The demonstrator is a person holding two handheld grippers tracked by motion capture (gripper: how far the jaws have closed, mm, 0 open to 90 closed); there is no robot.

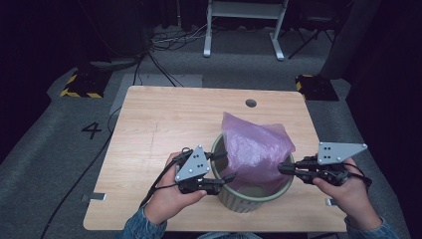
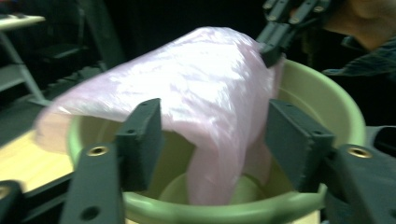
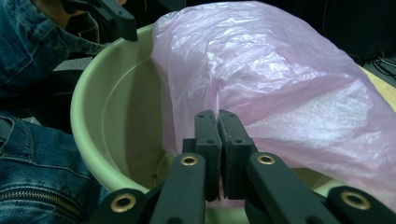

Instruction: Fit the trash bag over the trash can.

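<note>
Left tongs [image 1: 230, 175]: hand low at the near rim, jaws spread either side of a hanging fold, not pressing it. Right tongs [image 1: 281, 168]: held level, jaws pressed together, pinching the bag's edge. Pink bag [image 1: 255, 147]: thin, crinkled, glossy plastic, draped over the pale green round bin [image 1: 249, 201] on wood-grain tabletop [image 1: 159, 124].

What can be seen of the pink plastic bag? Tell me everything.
The pink plastic bag is thin, see-through and crinkled, with a glossy sheen. It stands puffed up out of the green bucket, leaning over the far rim, its lower end hanging inside. The right hand-held gripper is shut on its edge. A fold hangs between the open pads of the left hand-held gripper, untouched.
</note>
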